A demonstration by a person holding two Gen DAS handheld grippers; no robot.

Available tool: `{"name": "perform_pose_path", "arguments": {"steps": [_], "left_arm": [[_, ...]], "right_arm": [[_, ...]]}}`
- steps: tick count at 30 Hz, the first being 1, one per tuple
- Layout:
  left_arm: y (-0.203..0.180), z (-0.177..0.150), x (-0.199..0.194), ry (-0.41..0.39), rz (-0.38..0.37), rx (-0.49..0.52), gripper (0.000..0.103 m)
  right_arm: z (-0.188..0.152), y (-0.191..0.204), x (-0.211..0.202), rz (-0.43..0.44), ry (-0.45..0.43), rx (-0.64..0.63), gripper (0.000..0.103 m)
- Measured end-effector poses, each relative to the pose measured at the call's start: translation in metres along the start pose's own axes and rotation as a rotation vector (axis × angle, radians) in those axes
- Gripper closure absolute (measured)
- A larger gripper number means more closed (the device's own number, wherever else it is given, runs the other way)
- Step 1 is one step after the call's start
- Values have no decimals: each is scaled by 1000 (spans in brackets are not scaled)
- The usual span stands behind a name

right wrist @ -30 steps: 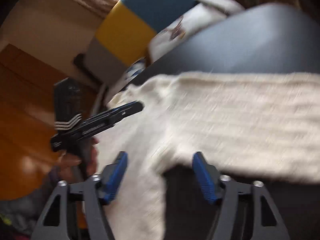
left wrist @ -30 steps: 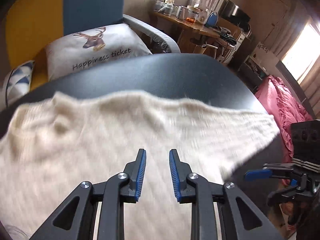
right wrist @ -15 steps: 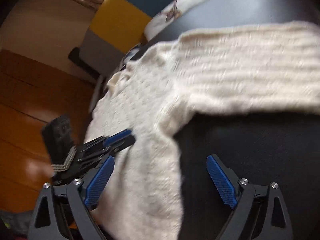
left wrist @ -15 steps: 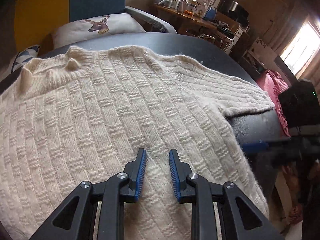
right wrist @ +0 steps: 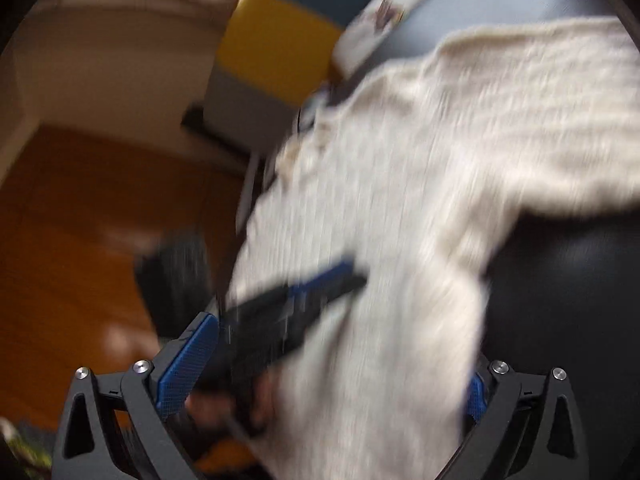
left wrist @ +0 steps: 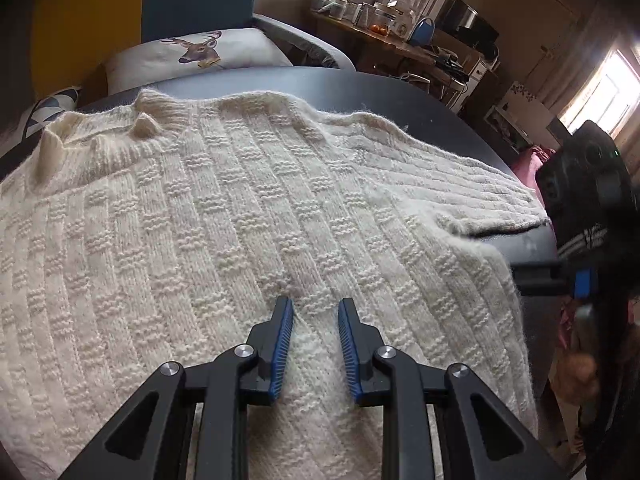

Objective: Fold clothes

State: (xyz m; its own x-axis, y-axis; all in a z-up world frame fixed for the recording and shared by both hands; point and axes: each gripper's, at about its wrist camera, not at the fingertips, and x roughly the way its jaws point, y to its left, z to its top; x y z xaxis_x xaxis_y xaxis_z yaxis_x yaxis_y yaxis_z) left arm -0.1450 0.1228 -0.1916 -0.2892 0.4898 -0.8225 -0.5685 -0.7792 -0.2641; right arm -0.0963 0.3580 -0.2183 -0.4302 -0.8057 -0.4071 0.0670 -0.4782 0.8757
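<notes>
Cream basket-weave knit fills the left wrist view: a sweater [left wrist: 248,216] lies spread flat on a dark round table [left wrist: 400,96], its ribbed collar [left wrist: 132,128] at the far left and one sleeve [left wrist: 460,184] stretched out to the far right, ending near the table's edge; the left gripper [left wrist: 314,312] hangs low over the near part of the body, its blue pads a little apart with knit showing in the gap and nothing pinched; far behind sit a deer-print cushion [left wrist: 200,54] and a cluttered wooden side table [left wrist: 392,46]; at the right edge the right gripper [left wrist: 576,276] looms, dark and partly cut off.

From the right wrist view, much blurred, the right gripper [right wrist: 332,364] has just been opening and its jaws stand wide, the sweater's [right wrist: 420,208] near hem lying between them but unclamped; the left gripper [right wrist: 292,304] crosses the cloth at the near left; a yellow and blue chair back [right wrist: 288,36] stands far off.

As I judge it, only the laying-out is done; no fold shows, so sleeves and body remain to be folded.
</notes>
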Motion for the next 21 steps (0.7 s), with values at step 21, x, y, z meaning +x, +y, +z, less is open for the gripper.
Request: {"name": "perform_pose_path", "arguments": {"steps": [21], "left_arm": [[-85,28,43,96,-92,157,80]], "right_arm": [[62,-29,-62,-500,-136,-26,0]]}}
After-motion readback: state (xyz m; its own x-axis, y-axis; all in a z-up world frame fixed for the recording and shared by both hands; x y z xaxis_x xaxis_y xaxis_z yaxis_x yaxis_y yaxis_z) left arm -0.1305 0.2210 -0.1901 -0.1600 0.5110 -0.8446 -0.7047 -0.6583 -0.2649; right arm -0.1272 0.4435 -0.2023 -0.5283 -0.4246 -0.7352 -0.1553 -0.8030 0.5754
